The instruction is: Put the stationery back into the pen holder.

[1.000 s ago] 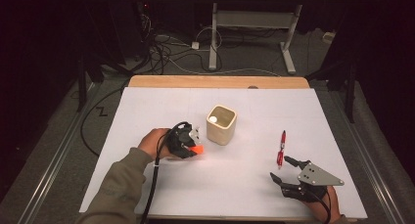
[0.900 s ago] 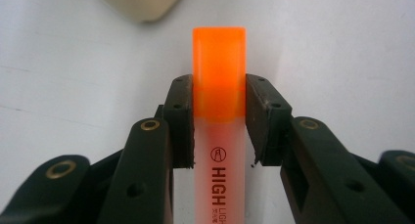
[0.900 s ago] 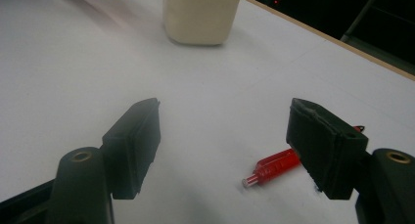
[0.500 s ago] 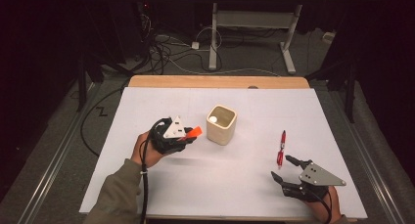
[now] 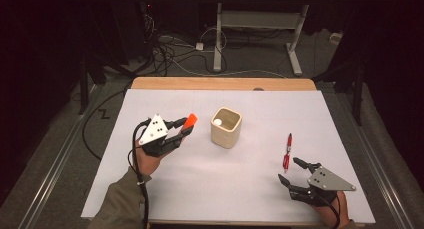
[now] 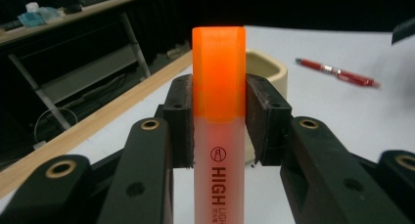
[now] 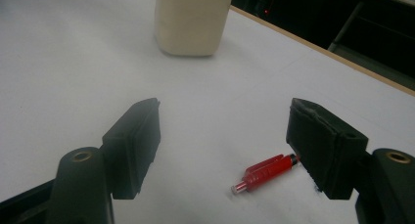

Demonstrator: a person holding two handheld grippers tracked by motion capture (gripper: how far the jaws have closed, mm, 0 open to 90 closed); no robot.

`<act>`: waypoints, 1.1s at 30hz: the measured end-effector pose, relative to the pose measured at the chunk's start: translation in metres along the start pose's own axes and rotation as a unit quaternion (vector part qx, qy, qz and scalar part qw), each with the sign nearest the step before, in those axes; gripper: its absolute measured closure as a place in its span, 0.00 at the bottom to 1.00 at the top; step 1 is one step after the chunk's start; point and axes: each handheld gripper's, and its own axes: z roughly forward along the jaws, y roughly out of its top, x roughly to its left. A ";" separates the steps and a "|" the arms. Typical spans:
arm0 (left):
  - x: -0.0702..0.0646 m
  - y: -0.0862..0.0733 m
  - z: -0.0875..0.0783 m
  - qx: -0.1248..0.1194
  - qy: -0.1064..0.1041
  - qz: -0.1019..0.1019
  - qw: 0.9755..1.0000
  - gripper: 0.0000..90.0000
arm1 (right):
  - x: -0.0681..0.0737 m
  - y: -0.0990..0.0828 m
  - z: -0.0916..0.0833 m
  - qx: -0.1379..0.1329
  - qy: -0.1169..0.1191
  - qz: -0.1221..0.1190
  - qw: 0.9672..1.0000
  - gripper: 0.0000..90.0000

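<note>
Highlighter (image 6: 219, 87) clamped in left gripper (image 5: 184, 129), just left of cup (image 5: 226, 127); right gripper (image 5: 291, 170) released beside pen (image 5: 287, 150).

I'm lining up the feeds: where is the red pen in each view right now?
High view: the red pen lies right of centre on the white table, just ahead of the right hand-held gripper.
Left gripper view: upper right, behind the held orange highlighter.
Right gripper view: lower centre-right, its end between the open jaws.
Shared landmark: the cream cup.
</note>
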 end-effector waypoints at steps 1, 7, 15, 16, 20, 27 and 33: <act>0.001 0.000 0.000 -0.008 0.000 -0.005 1.000 0.72 | 0.000 0.000 0.000 0.000 0.000 -0.001 1.000 0.32; 0.001 0.001 0.002 -0.024 0.004 -0.014 1.000 0.72 | 0.001 0.000 0.001 0.001 0.001 -0.001 1.000 0.32; 0.003 0.003 0.010 -0.042 0.005 -0.027 0.999 0.72 | 0.001 0.000 0.001 0.002 0.000 -0.001 1.000 0.32; 0.003 0.004 0.011 -0.045 0.006 -0.029 0.999 0.72 | 0.001 -0.001 0.001 0.002 0.000 -0.001 1.000 0.32; 0.005 0.008 0.018 -0.053 0.001 -0.032 0.998 0.72 | 0.000 -0.001 0.001 0.002 -0.001 -0.002 1.000 0.32; 0.006 0.019 0.032 -0.071 -0.008 -0.038 0.997 0.72 | 0.000 -0.001 0.001 0.003 -0.002 -0.001 1.000 0.32; 0.006 0.032 0.048 -0.080 -0.021 -0.038 0.996 0.72 | 0.000 -0.001 0.001 0.002 -0.002 -0.001 1.000 0.32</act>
